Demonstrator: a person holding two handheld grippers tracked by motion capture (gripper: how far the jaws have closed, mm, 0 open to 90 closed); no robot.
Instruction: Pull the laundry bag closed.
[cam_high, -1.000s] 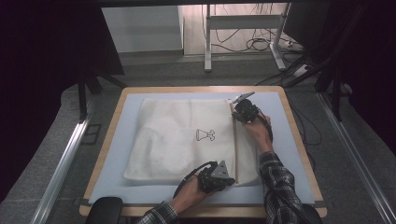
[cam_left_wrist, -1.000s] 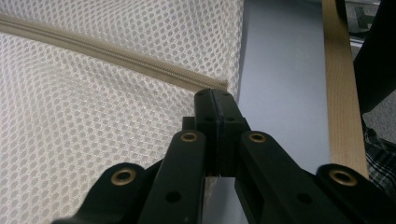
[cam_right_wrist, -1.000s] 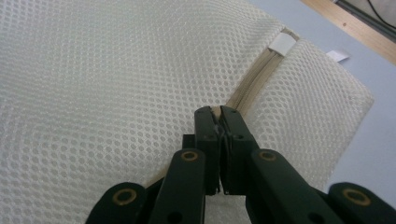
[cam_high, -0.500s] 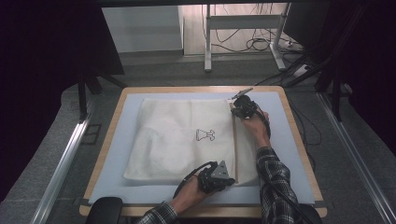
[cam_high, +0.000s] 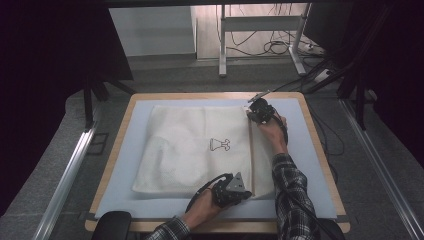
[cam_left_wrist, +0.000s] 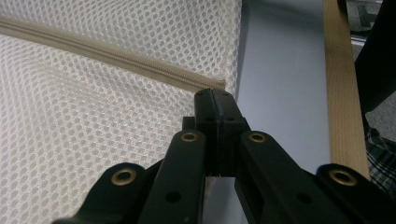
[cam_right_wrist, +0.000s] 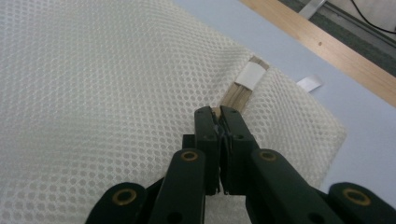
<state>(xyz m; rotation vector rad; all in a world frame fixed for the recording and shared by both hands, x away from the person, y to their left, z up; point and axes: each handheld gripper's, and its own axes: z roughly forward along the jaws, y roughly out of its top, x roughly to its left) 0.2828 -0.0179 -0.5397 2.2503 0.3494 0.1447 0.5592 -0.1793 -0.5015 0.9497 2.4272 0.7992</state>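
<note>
A white mesh bag (cam_high: 195, 145) with a small black print lies flat on the blue mat (cam_high: 125, 150). Its beige zipper (cam_high: 251, 150) runs along the bag's right side. My left gripper (cam_high: 246, 192) is at the near end of that zipper, jaws shut on the bag's edge where the zipper (cam_left_wrist: 116, 58) ends. My right gripper (cam_high: 256, 113) is at the far end, shut on the zipper pull, just short of a white tab (cam_right_wrist: 250, 74) over the zipper (cam_right_wrist: 235, 96). In the gripper views the left gripper (cam_left_wrist: 215, 93) and right gripper (cam_right_wrist: 218, 111) both show closed jaws.
The mat covers a wooden table (cam_high: 320, 150) whose rim shows on all sides. A small white label (cam_right_wrist: 309, 83) sticks out at the bag's far corner. Bare mat lies left and right of the bag. Table legs and cables stand on the floor beyond.
My right gripper has slid a little farther along the zipper toward the bag's far edge. The left gripper has stayed at the near end.
</note>
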